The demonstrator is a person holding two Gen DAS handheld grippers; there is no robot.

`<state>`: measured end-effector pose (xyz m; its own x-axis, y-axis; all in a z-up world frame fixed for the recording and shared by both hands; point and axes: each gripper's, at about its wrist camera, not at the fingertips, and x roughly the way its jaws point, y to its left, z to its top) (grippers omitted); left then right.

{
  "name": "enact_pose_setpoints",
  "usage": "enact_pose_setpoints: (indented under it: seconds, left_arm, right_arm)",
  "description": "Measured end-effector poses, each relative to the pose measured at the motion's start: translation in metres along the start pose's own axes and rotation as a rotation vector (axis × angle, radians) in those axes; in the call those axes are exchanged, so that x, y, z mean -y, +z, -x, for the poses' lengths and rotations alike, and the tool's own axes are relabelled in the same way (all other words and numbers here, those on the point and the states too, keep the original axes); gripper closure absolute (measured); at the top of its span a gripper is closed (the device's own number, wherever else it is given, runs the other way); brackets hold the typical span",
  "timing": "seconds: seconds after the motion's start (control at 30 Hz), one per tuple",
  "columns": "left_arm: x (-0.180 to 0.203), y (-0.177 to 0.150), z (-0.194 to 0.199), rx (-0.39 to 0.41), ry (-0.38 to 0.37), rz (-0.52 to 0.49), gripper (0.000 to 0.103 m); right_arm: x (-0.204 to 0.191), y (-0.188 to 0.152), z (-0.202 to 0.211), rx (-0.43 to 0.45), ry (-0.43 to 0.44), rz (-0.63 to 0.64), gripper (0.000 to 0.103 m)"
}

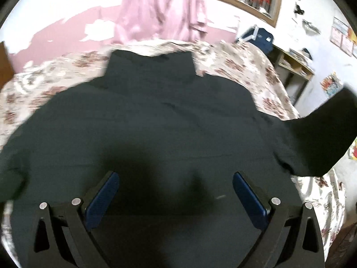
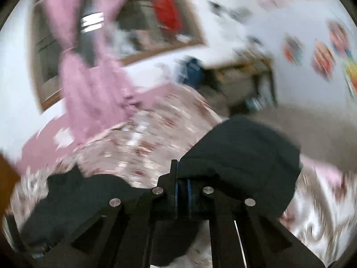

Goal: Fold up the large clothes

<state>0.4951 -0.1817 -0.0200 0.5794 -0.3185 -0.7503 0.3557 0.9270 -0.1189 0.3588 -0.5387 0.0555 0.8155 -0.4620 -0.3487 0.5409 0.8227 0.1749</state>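
Observation:
A large dark green garment (image 1: 156, 122) lies spread on a bed with a floral cover (image 1: 245, 71). My left gripper (image 1: 176, 192) is open, its blue pads (image 1: 104, 196) wide apart just above the garment's near part, holding nothing. At the right of the left wrist view one part of the garment (image 1: 330, 131) is lifted off the bed. My right gripper (image 2: 183, 185) is shut on that part of the dark garment (image 2: 241, 151), which drapes over its fingers. The right wrist view is blurred.
A pink curtain (image 1: 160, 11) hangs behind the bed by a wood-framed window (image 1: 256, 2). A dark blue bag (image 1: 258, 38) and a wooden shelf (image 1: 294, 67) stand at the back right. Stickers dot the white wall (image 2: 321, 55). The bed edge falls off at the right (image 1: 334, 201).

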Motion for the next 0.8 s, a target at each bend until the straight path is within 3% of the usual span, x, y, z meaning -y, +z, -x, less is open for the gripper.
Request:
enact_pose_setpoints:
  seconds: [0.17,0.33,0.53,0.63,0.7,0.77,0.8]
  left_arm:
    - [-0.089,-0.013,0.042,0.008,0.034,0.122,0.001]
    - [-0.15,-0.028,0.069,0.044,0.037,0.219,0.001]
    - [-0.19,-0.044,0.081,0.062,-0.008,0.269,0.001]
    - [-0.199,-0.049,0.07,0.049,-0.071,0.31,0.001]
    - [-0.201,-0.052,0.062,0.038,-0.124,0.324,0.001]
    - [-0.196,-0.055,0.053,0.026,-0.177,0.327,0.0]
    - [-0.195,-0.055,0.048,0.02,-0.2,0.325,0.0]
  right_arm:
    - [-0.129,0.006,0.021,0.032,0.164,0.249,0.097]
    - [-0.237,-0.035,0.036,-0.023,0.319,0.439,0.097]
    - [-0.331,-0.129,0.037,-0.214,0.445,0.595,0.097]
    - [-0.348,-0.175,0.025,-0.334,0.473,0.661,0.094]
    - [-0.344,-0.198,0.018,-0.41,0.483,0.709,0.089]
    - [-0.338,-0.209,0.024,-0.428,0.515,0.721,0.062]
    - [-0.331,-0.211,0.033,-0.42,0.541,0.714,0.056]
